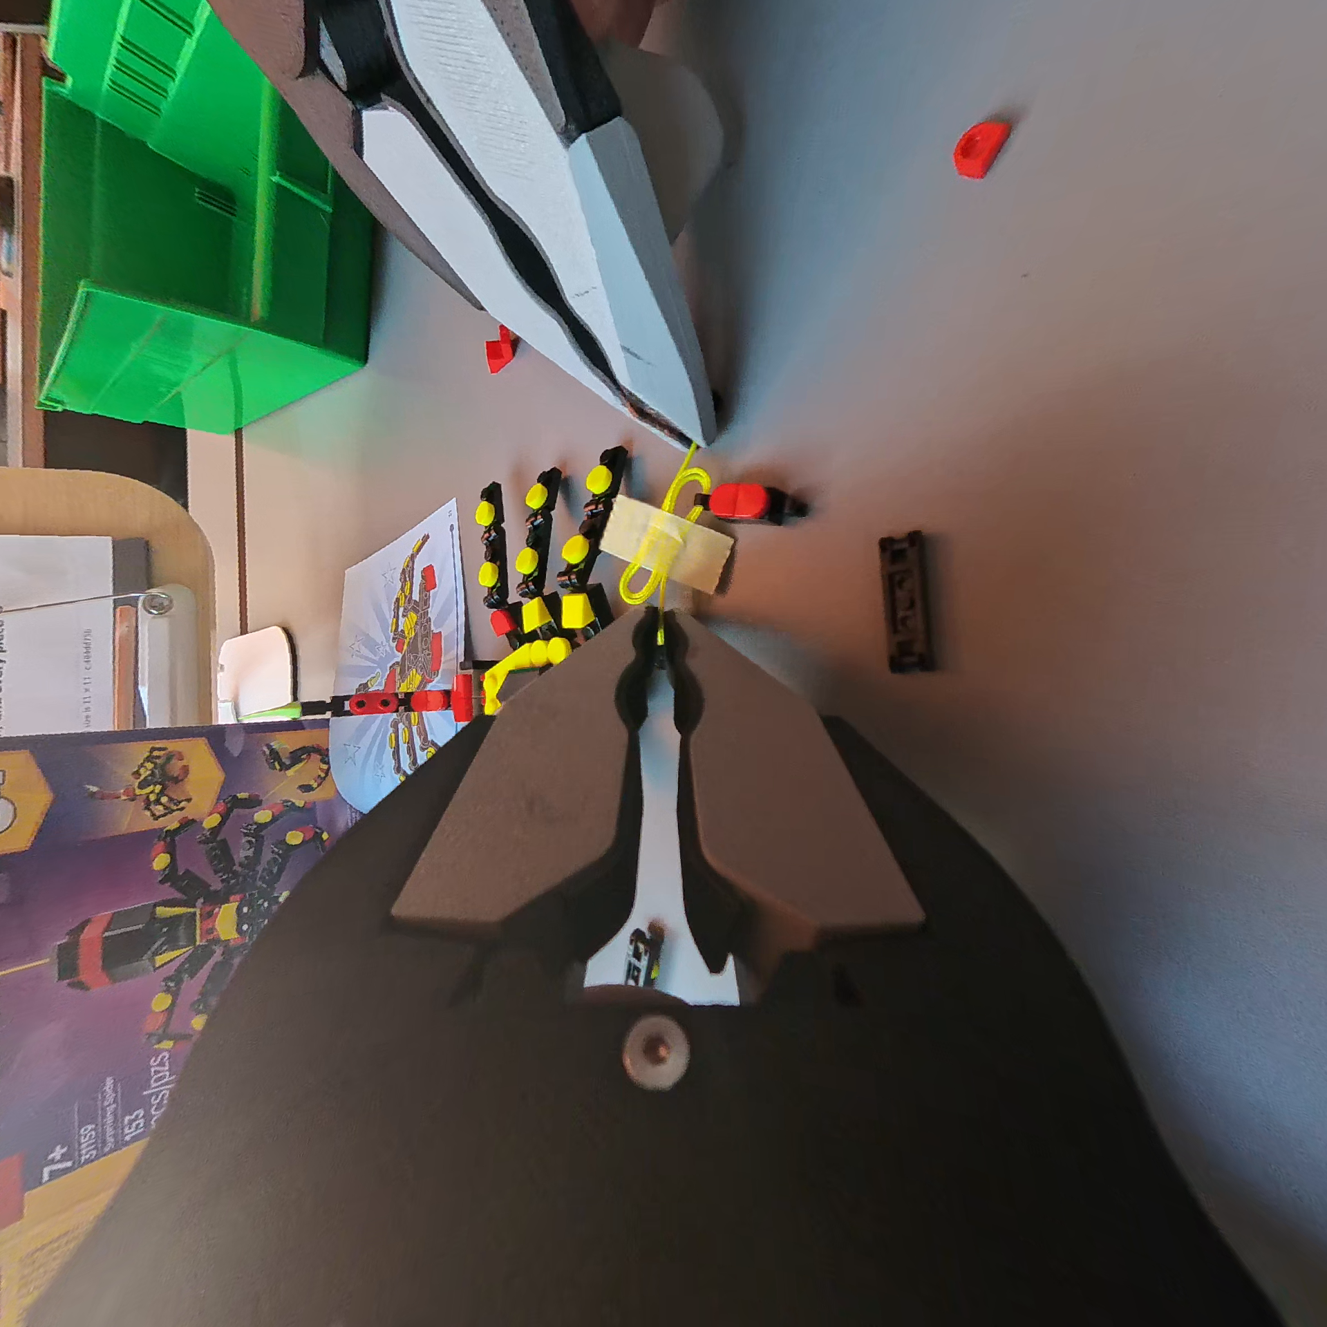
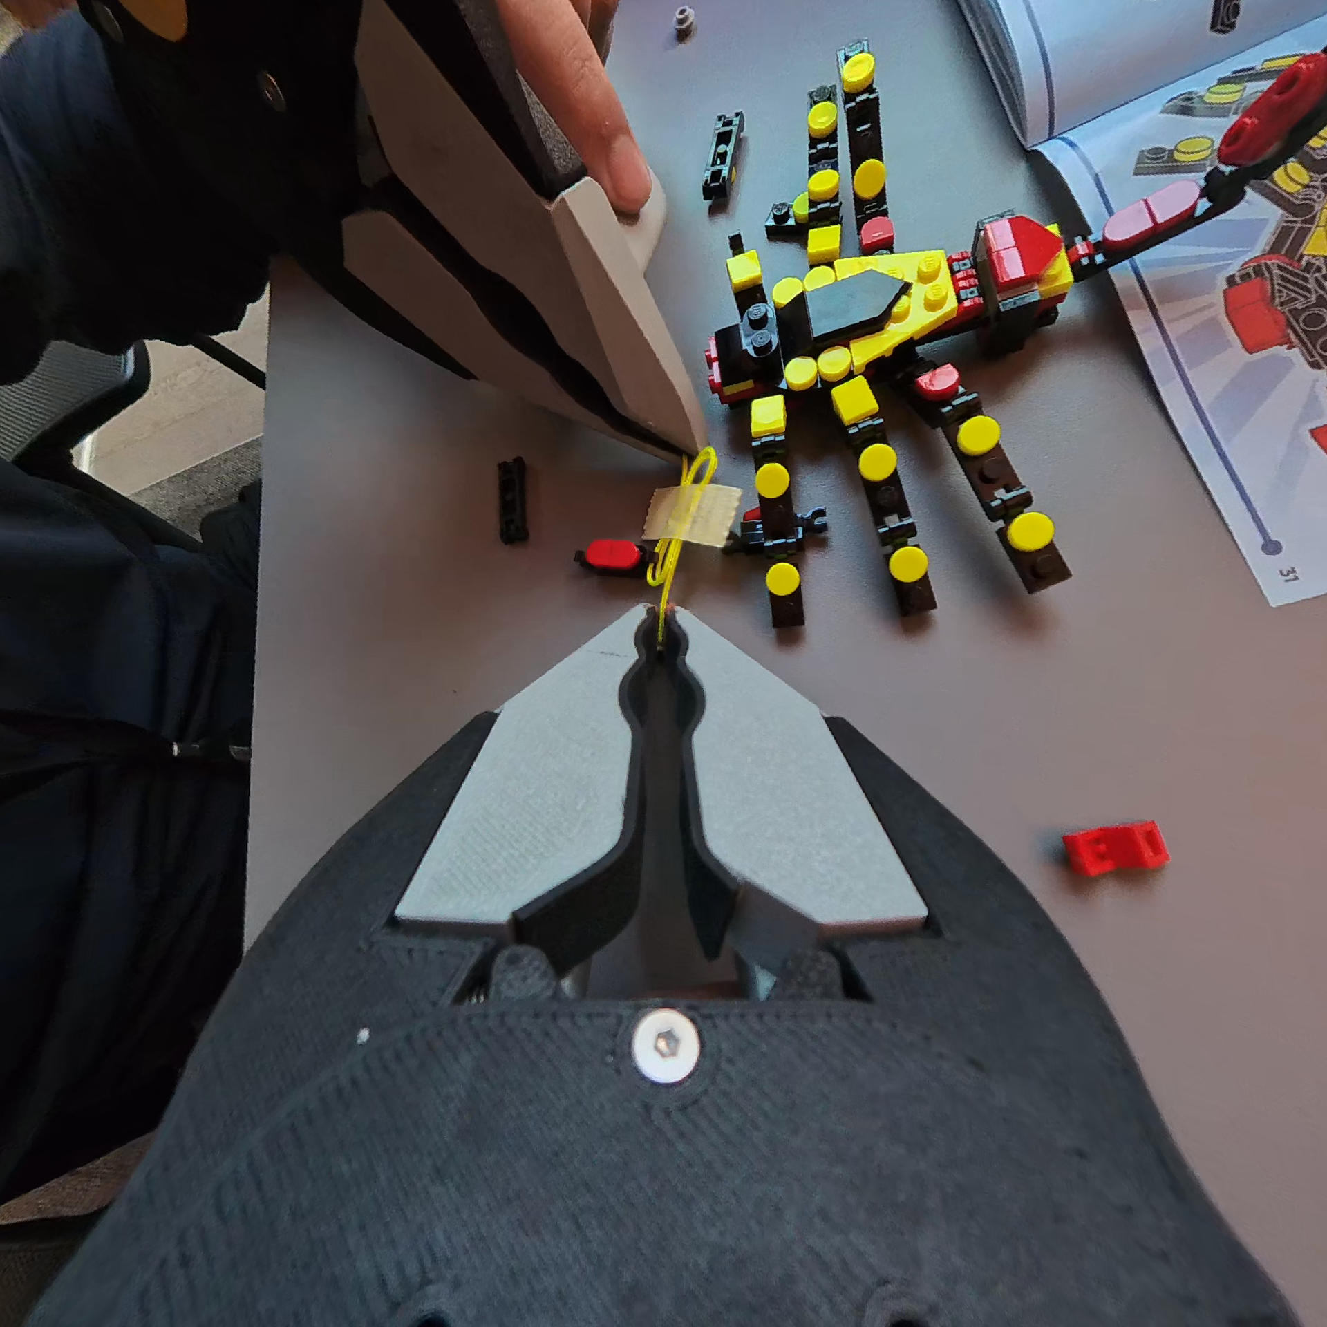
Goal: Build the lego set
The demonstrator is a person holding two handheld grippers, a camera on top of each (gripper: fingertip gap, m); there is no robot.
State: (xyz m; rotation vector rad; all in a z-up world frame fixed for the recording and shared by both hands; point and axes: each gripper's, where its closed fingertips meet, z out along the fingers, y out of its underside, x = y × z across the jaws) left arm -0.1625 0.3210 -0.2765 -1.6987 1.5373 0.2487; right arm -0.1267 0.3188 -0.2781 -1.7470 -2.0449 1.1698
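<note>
A thin yellow string, coiled and bound by a strip of pale tape, hangs stretched between both grippers just above the grey table. My left gripper is shut on one end. My right gripper is shut on the other end; it also shows in the left wrist view. The left gripper enters the right wrist view from the upper left. The black, yellow and red lego creature lies flat beside the string, its legs spread out.
Loose pieces lie around: a red brick, a red rounded piece, black plates and a red piece. The instruction booklet, the set's box and a green bin stand beyond the model.
</note>
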